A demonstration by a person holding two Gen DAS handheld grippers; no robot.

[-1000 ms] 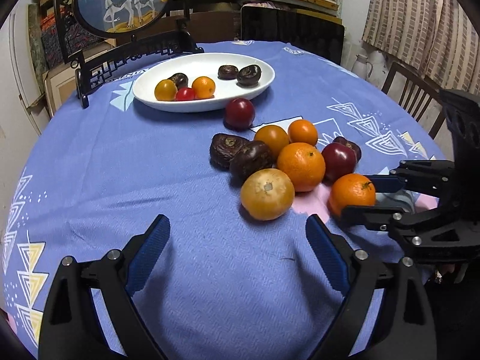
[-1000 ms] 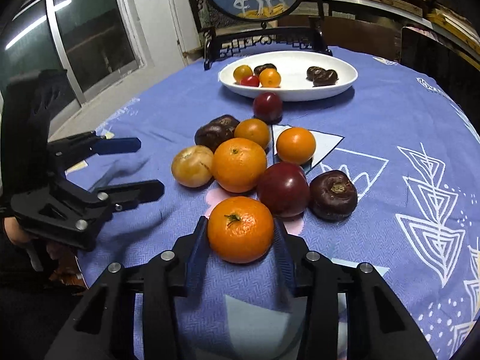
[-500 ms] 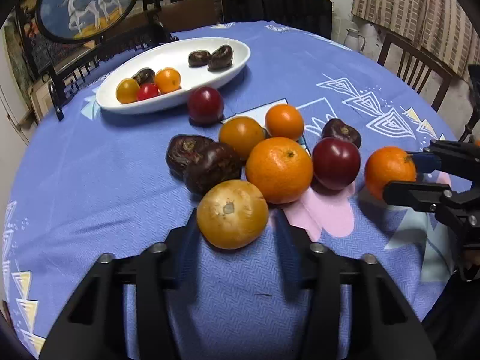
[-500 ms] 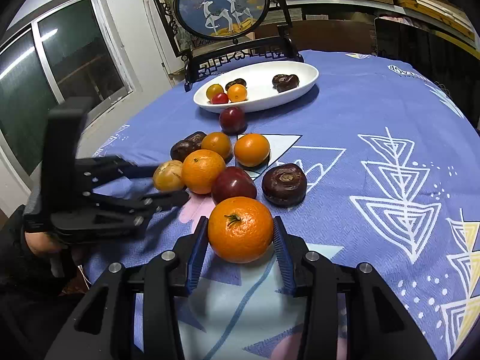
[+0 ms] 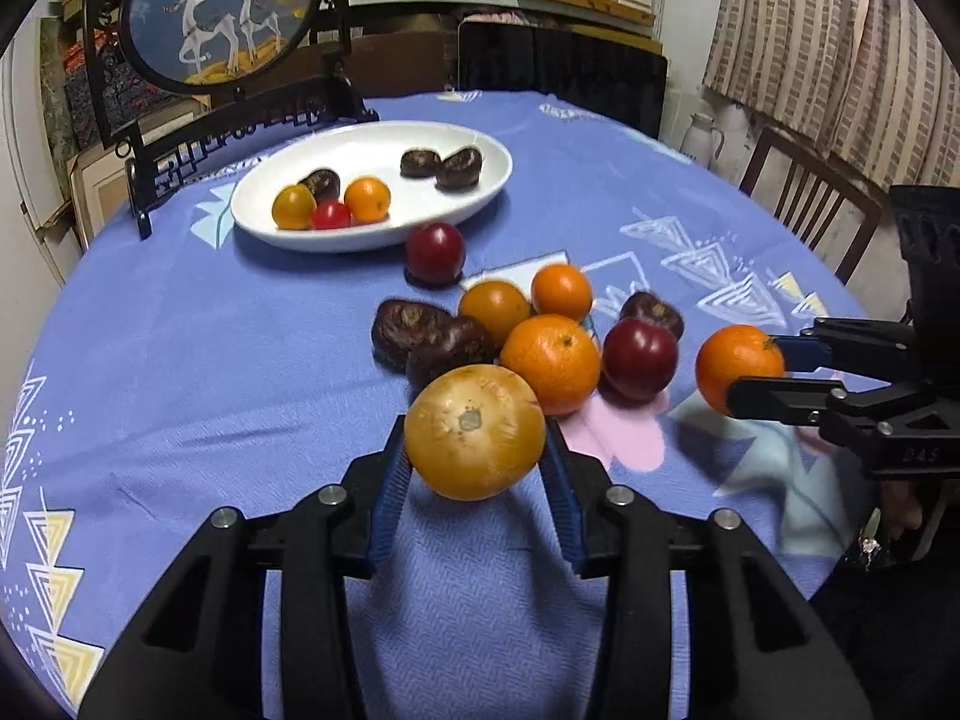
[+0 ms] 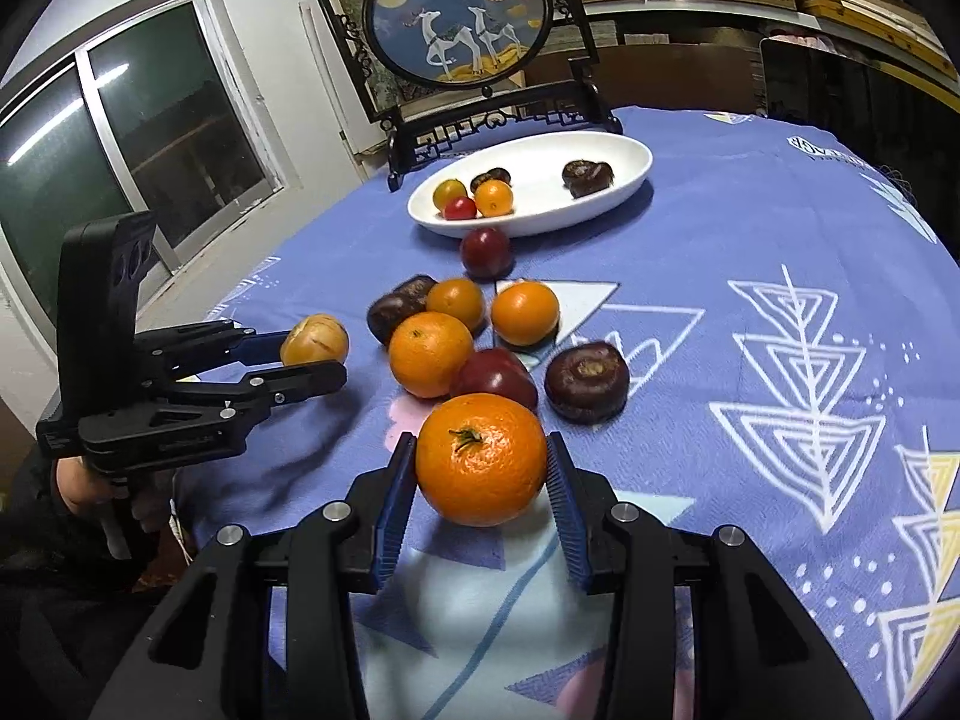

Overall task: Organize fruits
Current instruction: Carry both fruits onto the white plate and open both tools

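My left gripper [image 5: 474, 474] is shut on a yellow-brown round fruit [image 5: 474, 431] and holds it above the blue tablecloth; it also shows in the right wrist view [image 6: 314, 339]. My right gripper [image 6: 480, 492] is shut on an orange mandarin [image 6: 481, 459], lifted off the cloth; it also shows in the left wrist view [image 5: 739, 367]. A heap of loose fruit lies mid-table: an orange [image 5: 549, 363], a red plum [image 5: 639, 357], dark brown fruits [image 5: 447, 351]. A white oval plate [image 5: 480, 204] at the back holds several small fruits.
A single red plum [image 5: 435, 252] lies just in front of the plate. A framed deer picture on a black stand [image 5: 222, 18] stands behind the plate. Chairs [image 5: 804, 192] ring the table's far and right edges. A window [image 6: 150, 132] is at the left.
My left gripper moved forward, closed on the yellow-brown fruit and lifted it. My right gripper, shut on the mandarin throughout, raised it off the cloth.
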